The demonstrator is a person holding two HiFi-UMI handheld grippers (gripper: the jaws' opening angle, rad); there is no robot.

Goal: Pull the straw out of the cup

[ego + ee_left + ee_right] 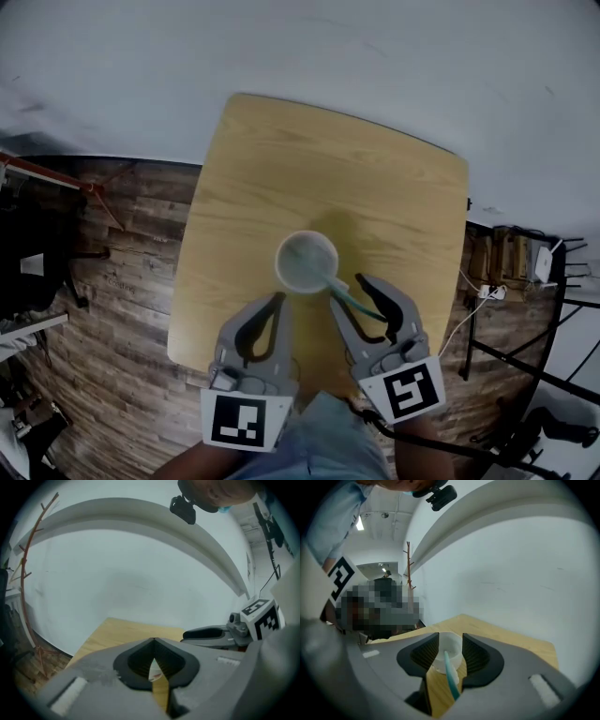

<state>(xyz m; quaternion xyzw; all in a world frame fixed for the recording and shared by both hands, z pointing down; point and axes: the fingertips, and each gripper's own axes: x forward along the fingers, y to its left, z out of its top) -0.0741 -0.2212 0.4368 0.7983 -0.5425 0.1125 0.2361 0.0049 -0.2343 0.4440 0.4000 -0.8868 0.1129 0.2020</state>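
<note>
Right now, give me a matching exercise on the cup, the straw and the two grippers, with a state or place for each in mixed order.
1 cup
2 straw
3 left gripper
4 right gripper

A jaws apart
B leans out of the cup
C stands on the table
D jaws together

Pairs: 1-C, 2-B, 3-D, 4-A

One cup [306, 262], one straw [367, 311], one table [281, 169], and two tools (left tool [277, 300], right tool [352, 291]).
</note>
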